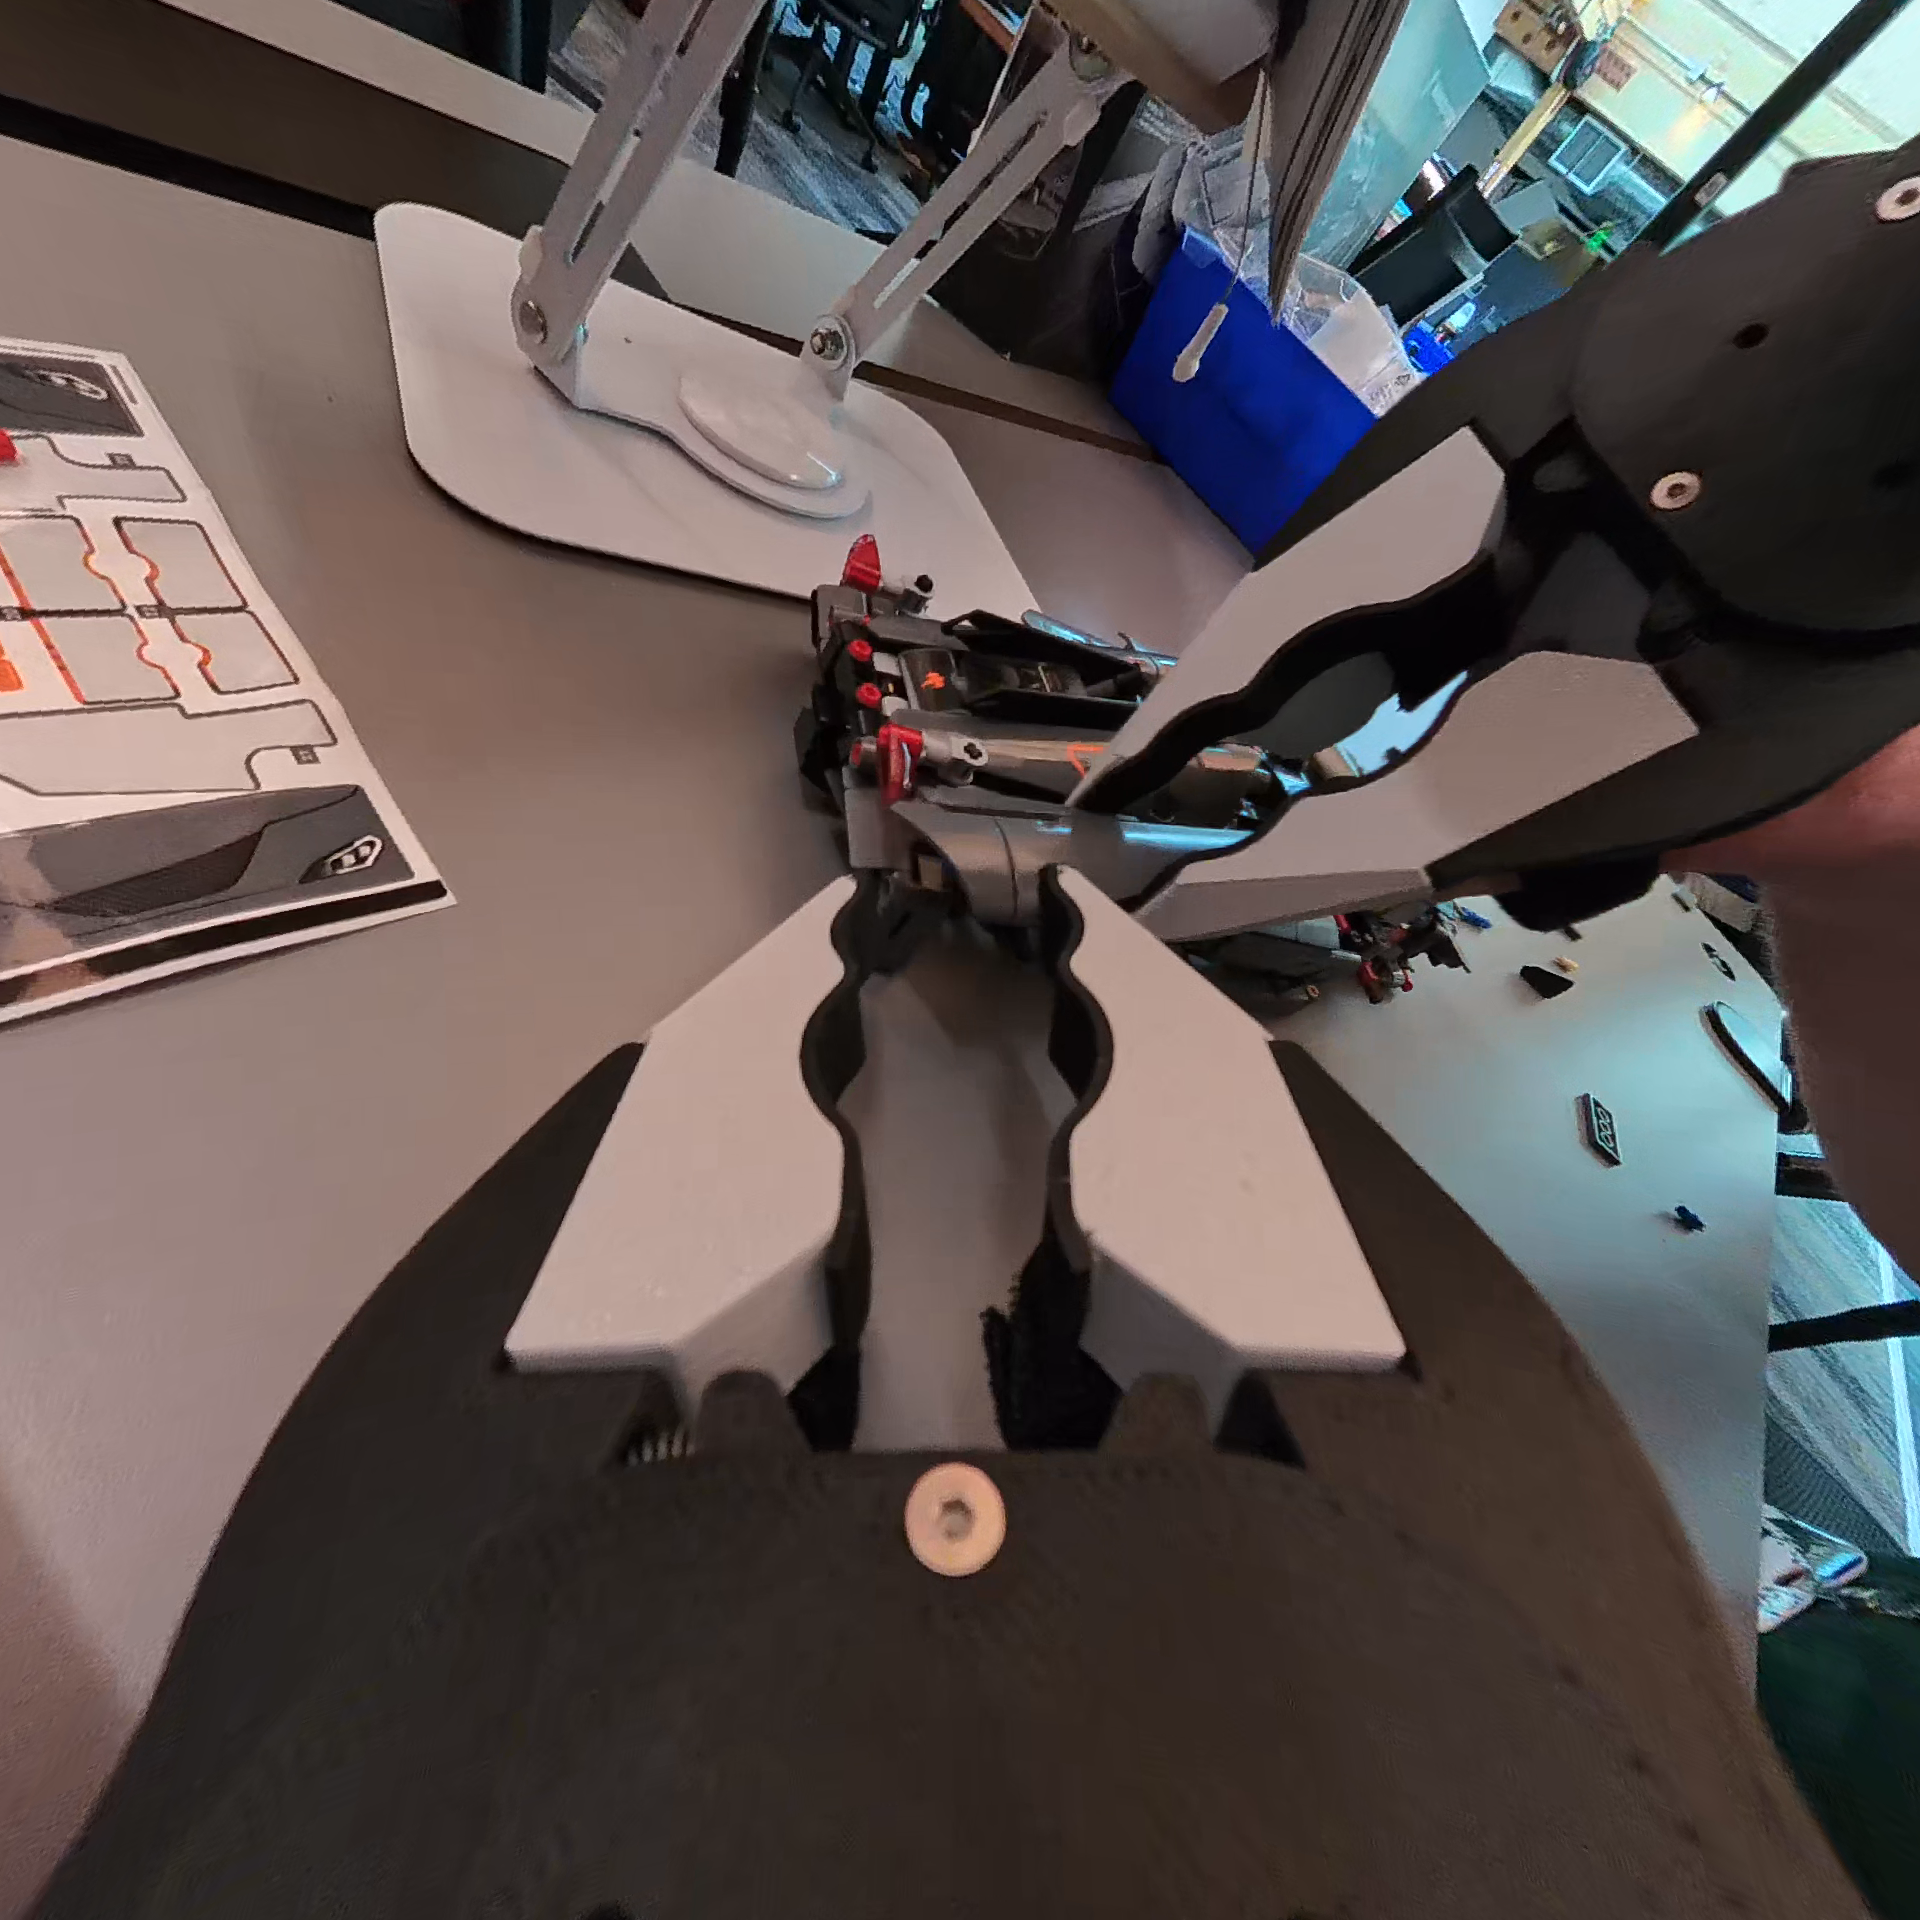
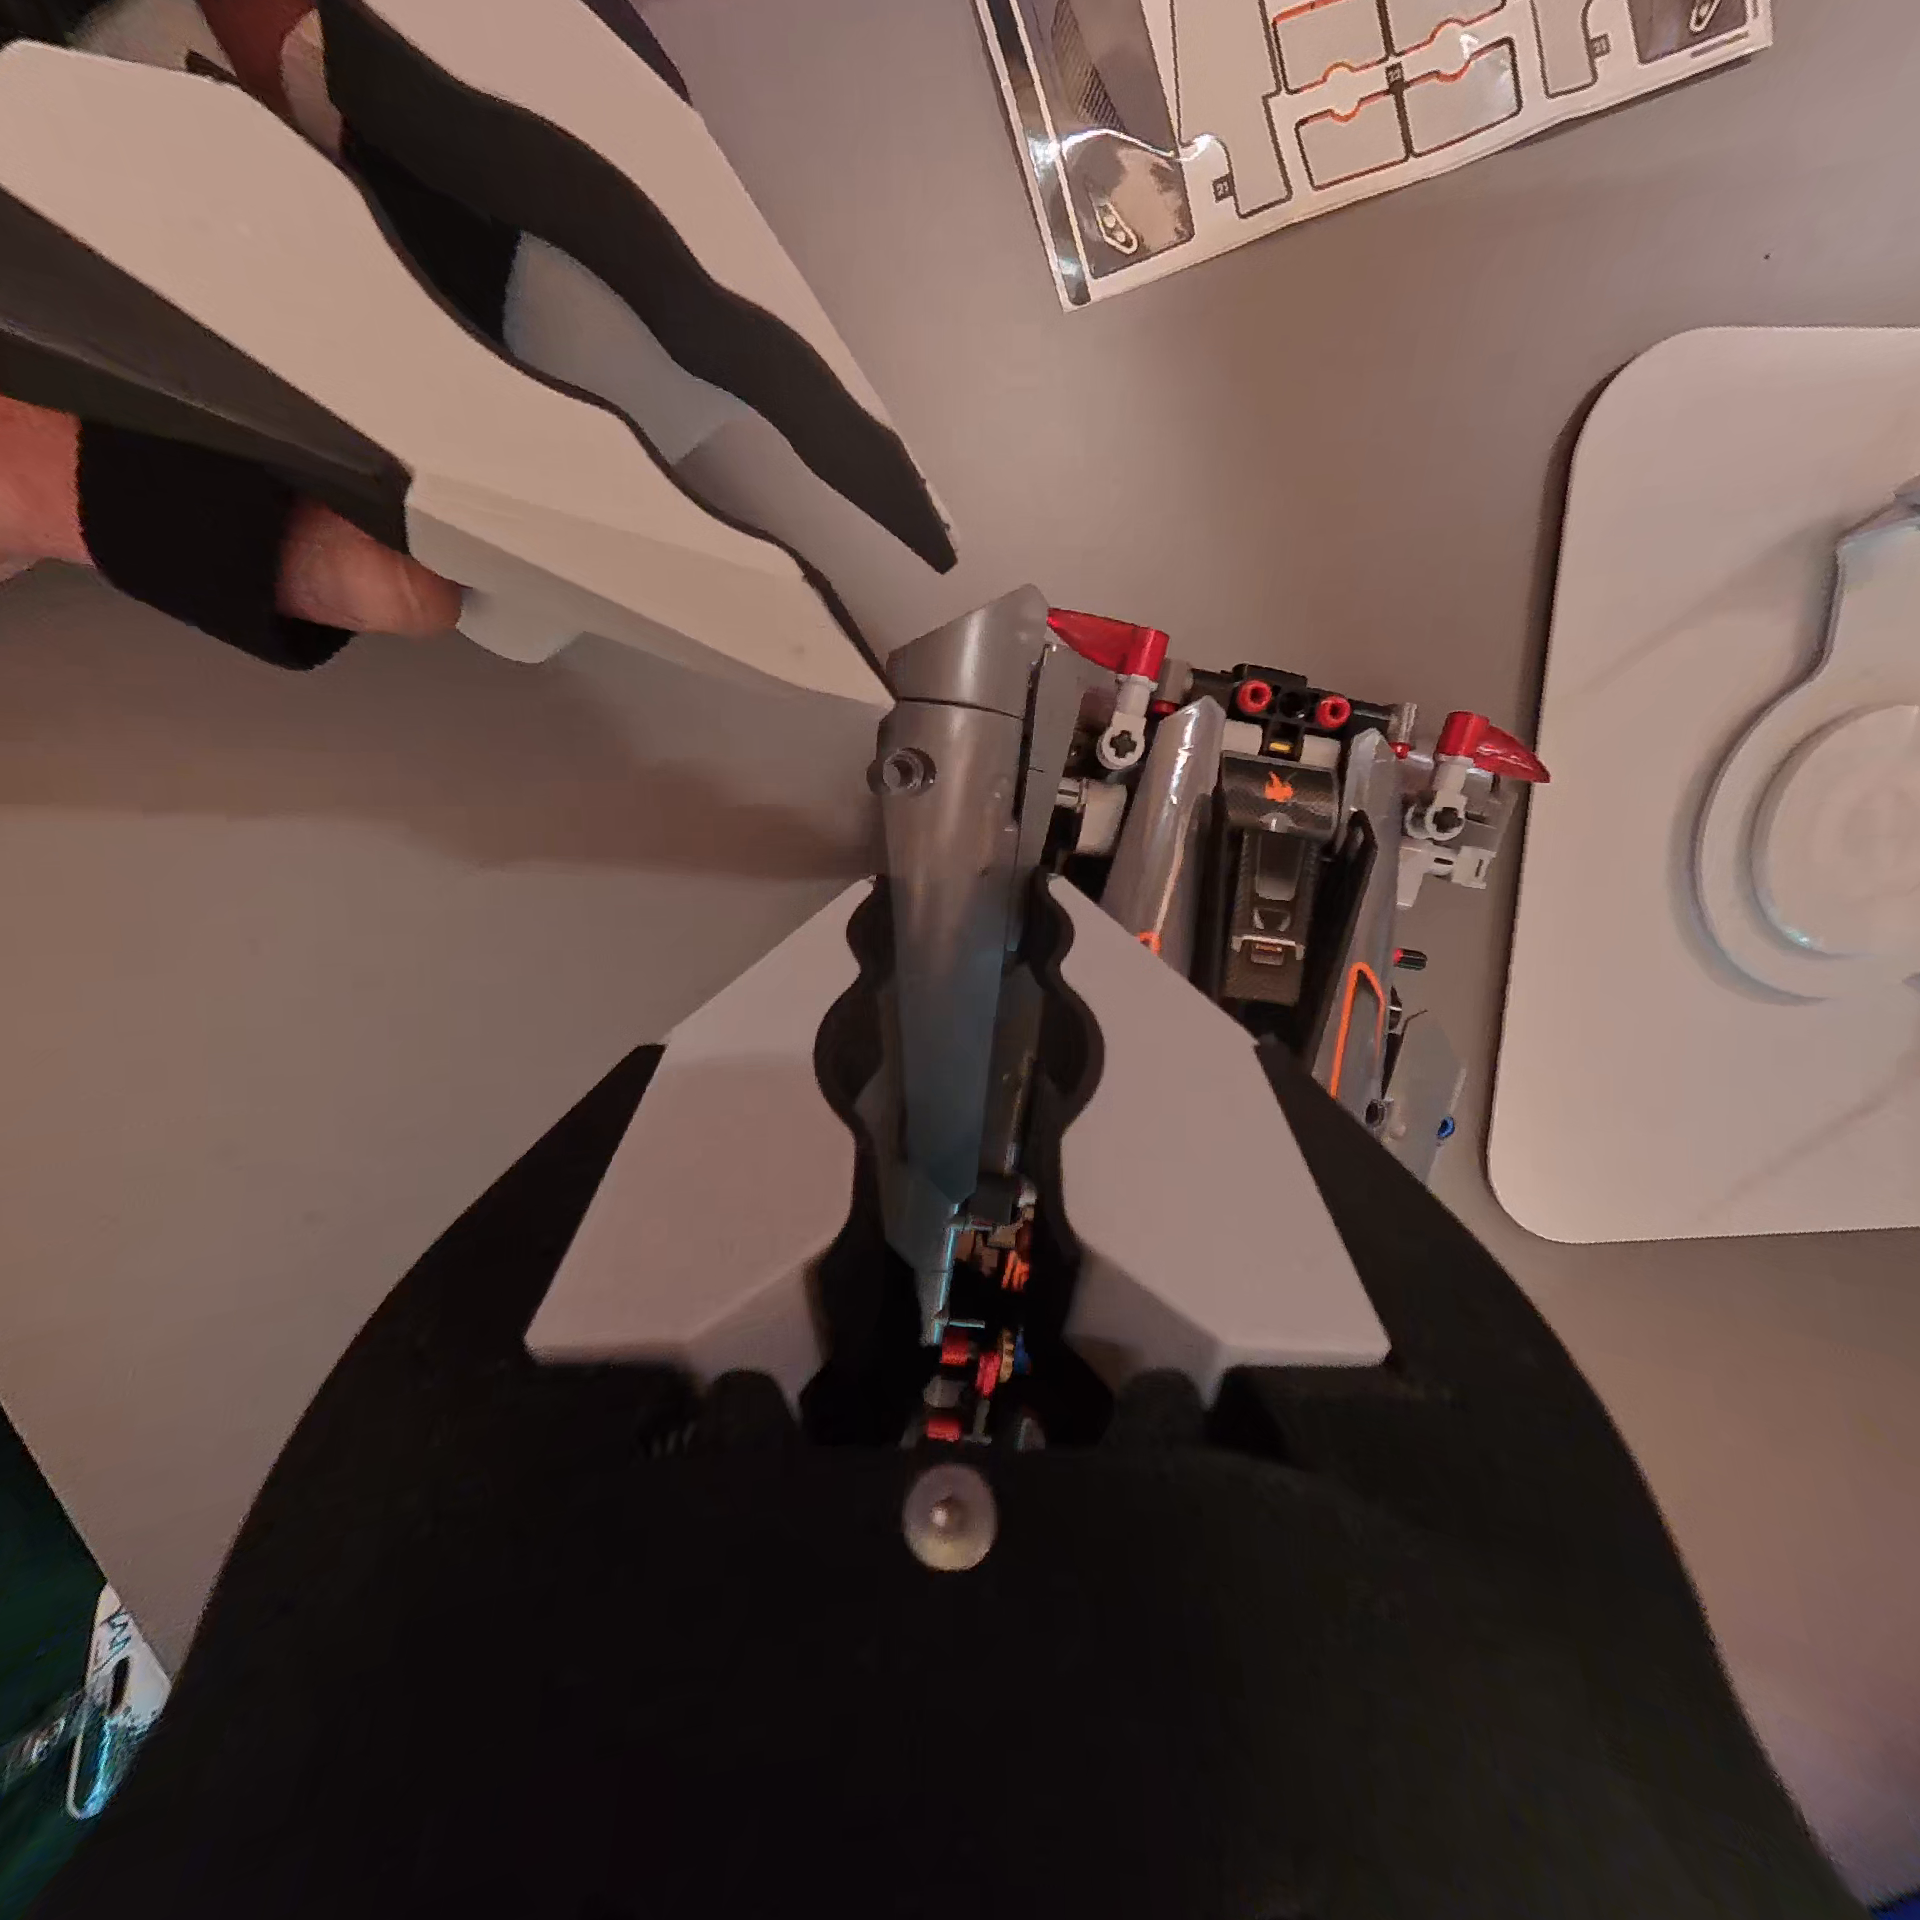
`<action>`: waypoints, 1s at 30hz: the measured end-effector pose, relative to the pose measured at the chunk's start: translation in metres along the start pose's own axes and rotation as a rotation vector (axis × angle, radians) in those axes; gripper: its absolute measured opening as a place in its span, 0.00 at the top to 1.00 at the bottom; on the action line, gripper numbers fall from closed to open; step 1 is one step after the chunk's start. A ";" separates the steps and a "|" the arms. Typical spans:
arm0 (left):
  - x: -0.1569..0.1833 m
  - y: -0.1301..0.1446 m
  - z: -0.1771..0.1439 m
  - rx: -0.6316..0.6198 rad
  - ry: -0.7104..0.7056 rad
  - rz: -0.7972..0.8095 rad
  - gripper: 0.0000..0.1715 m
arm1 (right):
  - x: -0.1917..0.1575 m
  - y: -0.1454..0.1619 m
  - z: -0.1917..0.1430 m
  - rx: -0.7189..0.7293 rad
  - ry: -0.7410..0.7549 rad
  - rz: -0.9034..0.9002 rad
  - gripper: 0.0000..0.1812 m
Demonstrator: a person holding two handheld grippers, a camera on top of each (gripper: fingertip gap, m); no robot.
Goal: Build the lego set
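A grey and black lego car point(image 1: 935, 707) with red and orange details lies on the grey table; it also shows in the right wrist view point(image 2: 1268, 831). A long grey side panel point(image 2: 945, 987) runs along its near edge. My right gripper point(image 2: 956, 888) is shut on this panel, which fills the gap between its fingers. In the left wrist view the right gripper point(image 1: 1112, 852) reaches in from the right. My left gripper point(image 1: 951, 881) is closed on the panel's end point(image 1: 997, 852), one tip on each side. It enters the right wrist view from the upper left point(image 2: 912, 623).
A sticker sheet point(image 1: 156, 675) lies on the table at the left, also seen in the right wrist view point(image 2: 1351, 125). A white stand base point(image 1: 582, 447) sits just behind the car. Small loose pieces point(image 1: 1600, 1127) lie at the right. A blue bin point(image 1: 1226, 416) stands beyond the table. The gap from one gripper's tips to the other's is roughly 5 centimeters.
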State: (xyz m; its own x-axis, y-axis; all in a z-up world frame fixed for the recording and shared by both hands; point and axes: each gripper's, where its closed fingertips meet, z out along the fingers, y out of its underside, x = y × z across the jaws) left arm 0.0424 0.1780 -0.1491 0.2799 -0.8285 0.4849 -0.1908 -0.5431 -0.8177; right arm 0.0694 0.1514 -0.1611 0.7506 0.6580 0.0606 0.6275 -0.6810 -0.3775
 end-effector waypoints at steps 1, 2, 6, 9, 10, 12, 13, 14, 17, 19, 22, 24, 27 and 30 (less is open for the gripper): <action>0.000 -0.001 0.000 0.004 0.002 0.003 0.83 | 0.000 0.001 -0.002 0.001 -0.002 -0.002 0.87; 0.001 -0.002 -0.001 0.011 0.006 0.007 0.83 | 0.000 0.000 -0.006 0.013 -0.003 0.001 0.87; 0.005 -0.014 -0.009 0.102 0.060 -0.005 0.79 | -0.002 -0.008 -0.027 0.139 -0.139 0.092 0.87; 0.010 -0.023 -0.016 0.180 0.109 -0.020 0.80 | -0.007 -0.016 -0.045 0.300 -0.400 0.231 0.87; 0.010 -0.025 -0.017 0.195 0.116 -0.024 0.80 | -0.007 -0.020 -0.056 0.374 -0.507 0.287 0.87; 0.013 -0.029 -0.020 0.223 0.144 -0.022 0.80 | 0.000 -0.023 -0.072 0.487 -0.649 0.384 0.87; 0.012 -0.029 -0.021 0.226 0.137 -0.021 0.80 | 0.004 -0.022 -0.078 0.527 -0.691 0.408 0.87; 0.012 -0.029 -0.020 0.226 0.135 -0.022 0.80 | 0.005 -0.023 -0.085 0.573 -0.748 0.433 0.87; 0.012 -0.028 -0.020 0.223 0.135 -0.023 0.80 | 0.010 -0.025 -0.103 0.690 -0.901 0.512 0.87; 0.011 -0.028 -0.019 0.221 0.137 -0.028 0.80 | 0.010 -0.027 -0.111 0.740 -0.972 0.540 0.87; 0.011 -0.028 -0.019 0.219 0.137 -0.027 0.80 | 0.010 -0.029 -0.117 0.784 -1.034 0.571 0.87; 0.011 -0.027 -0.019 0.214 0.136 -0.029 0.80 | 0.010 -0.032 -0.120 0.803 -1.058 0.586 0.87; 0.011 -0.027 -0.019 0.210 0.138 -0.030 0.80 | 0.010 -0.034 -0.122 0.812 -1.062 0.589 0.87; 0.011 -0.027 -0.019 0.210 0.138 -0.031 0.80 | 0.009 -0.036 -0.122 0.809 -1.057 0.586 0.87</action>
State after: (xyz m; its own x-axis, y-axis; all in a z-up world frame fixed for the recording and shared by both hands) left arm 0.0330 0.1809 -0.1161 0.1488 -0.8305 0.5368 0.0196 -0.5402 -0.8413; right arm 0.0793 0.1426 -0.0341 0.1290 0.5232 -0.8424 -0.2635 -0.8009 -0.5377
